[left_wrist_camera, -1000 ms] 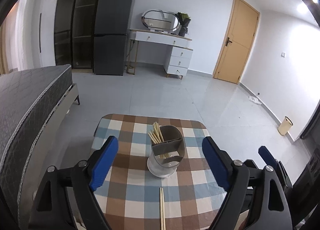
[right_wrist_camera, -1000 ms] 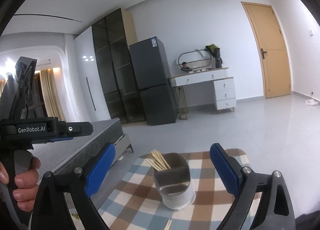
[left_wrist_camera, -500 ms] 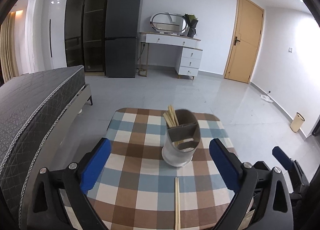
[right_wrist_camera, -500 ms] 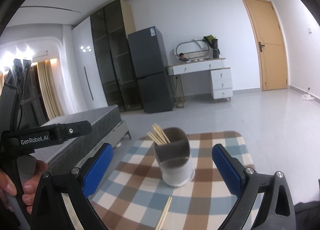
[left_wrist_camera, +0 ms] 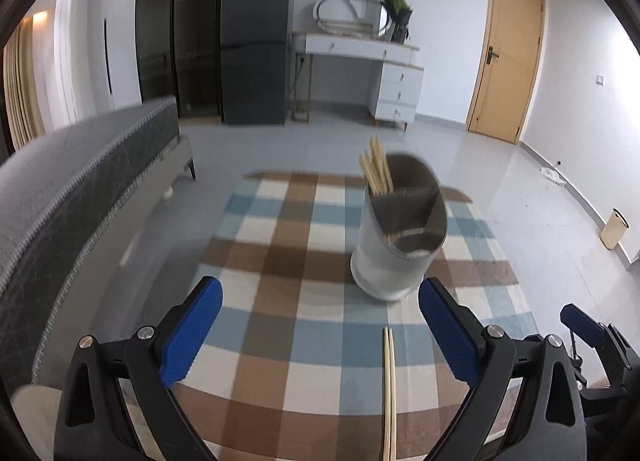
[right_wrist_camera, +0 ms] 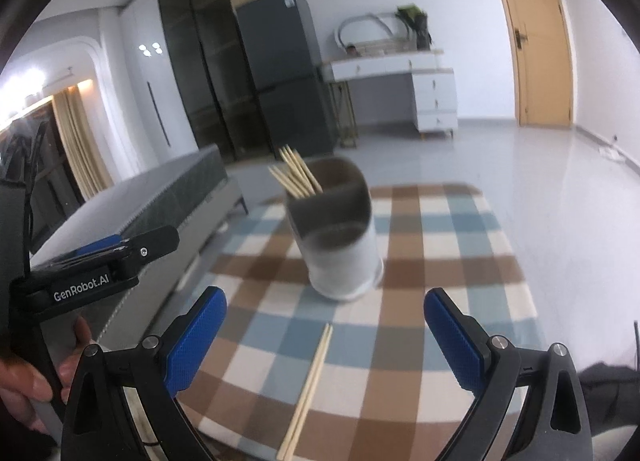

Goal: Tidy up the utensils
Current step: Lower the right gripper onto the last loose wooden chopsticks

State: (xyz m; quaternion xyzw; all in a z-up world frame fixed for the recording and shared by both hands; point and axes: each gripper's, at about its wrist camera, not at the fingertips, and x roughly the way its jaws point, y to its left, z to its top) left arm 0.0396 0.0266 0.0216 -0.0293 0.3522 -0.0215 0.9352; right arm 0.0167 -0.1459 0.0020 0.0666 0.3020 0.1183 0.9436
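Note:
A grey and white utensil holder [left_wrist_camera: 400, 237] [right_wrist_camera: 338, 237] stands on the checked tablecloth [left_wrist_camera: 304, 261] [right_wrist_camera: 440, 245]. Several wooden chopsticks [left_wrist_camera: 378, 171] [right_wrist_camera: 296, 175] stick up from its far compartment. A loose pair of chopsticks [left_wrist_camera: 390, 389] [right_wrist_camera: 308, 389] lies flat on the cloth in front of the holder. My left gripper [left_wrist_camera: 320, 321] is open and empty above the cloth, left of the loose pair. My right gripper [right_wrist_camera: 326, 325] is open and empty just above the loose pair. The left gripper also shows at the left edge of the right wrist view [right_wrist_camera: 100, 257].
A grey bed [left_wrist_camera: 72, 181] runs along the table's left side. A fridge [left_wrist_camera: 256, 41], a white dresser [left_wrist_camera: 376, 73] and a wooden door [left_wrist_camera: 508, 61] stand at the far wall. A small bin [left_wrist_camera: 614, 229] stands on the floor at the right.
Both grippers have come lower and closer to the table. The holder and the loose chopsticks look larger now. Both stay open and empty.

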